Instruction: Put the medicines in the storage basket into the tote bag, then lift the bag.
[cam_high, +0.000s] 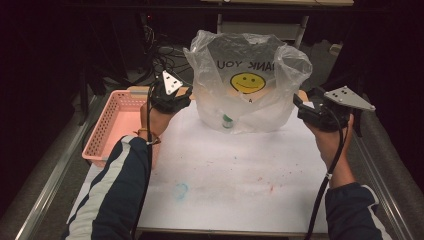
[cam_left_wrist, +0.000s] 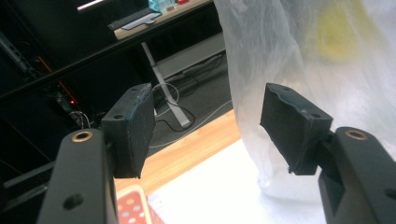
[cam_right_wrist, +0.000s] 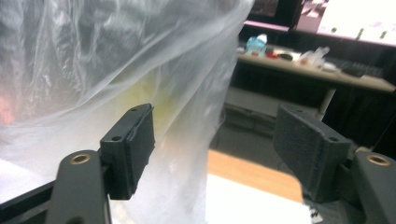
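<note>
Bag (cam_high: 248, 82) of clear plastic with a yellow smiley, standing upright at the far middle of the white table (cam_high: 235, 170). Left gripper (cam_left_wrist: 208, 126) and right gripper (cam_right_wrist: 215, 149) flank it — jaws spread, holding nothing. Pink basket (cam_high: 116, 125) at the table's left edge — beside the left hand.

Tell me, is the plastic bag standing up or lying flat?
Standing up: the plastic bag rises puffed from the table.

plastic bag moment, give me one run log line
plastic bag: upright on table | left gripper: open beside it | right gripper: open beside it | pink basket: left
</note>
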